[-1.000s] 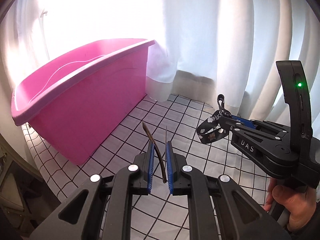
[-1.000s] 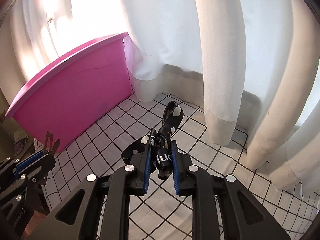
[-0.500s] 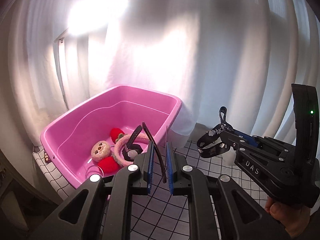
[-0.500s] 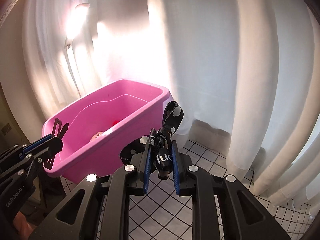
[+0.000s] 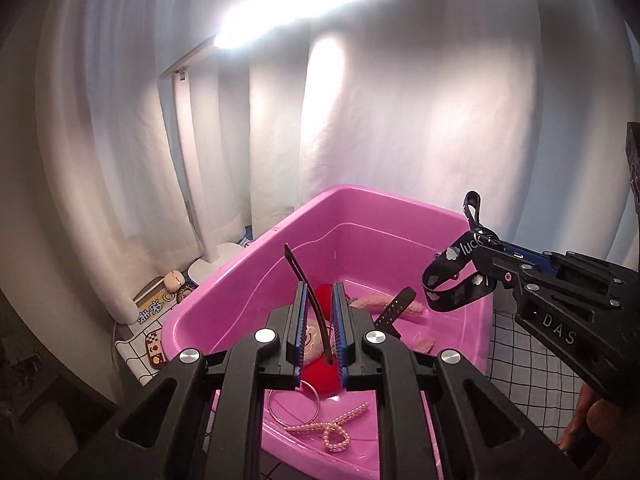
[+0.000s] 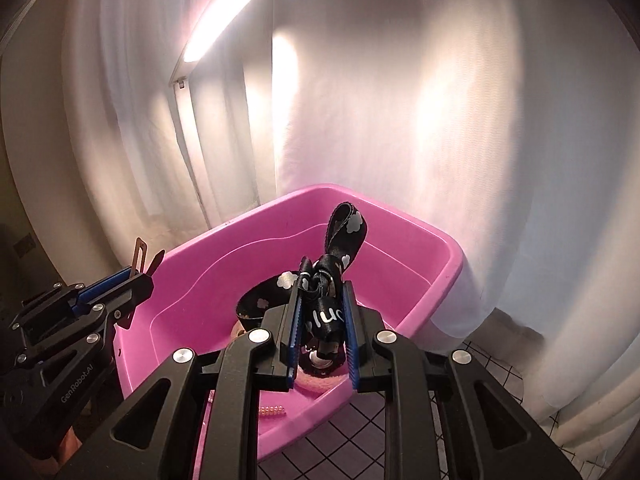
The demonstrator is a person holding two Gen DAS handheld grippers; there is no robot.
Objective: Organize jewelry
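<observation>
White curtains (image 5: pixel 420 112) back the grid-pattern tablecloth (image 5: pixel 516 364) where the pink tub (image 5: pixel 384 208) sits. I read my left gripper (image 5: pixel 320 328) clamped on a thin dark hair clip (image 5: pixel 310 300) above the tub's near side, over the red-and-beige plush (image 5: pixel 320 376), silver bangle (image 5: pixel 294 404) and pearl bow clip (image 5: pixel 328 426). My right gripper (image 6: pixel 322 322) is closed on the black cloud-print strap (image 6: pixel 344 236), over the tub's near right.
</observation>
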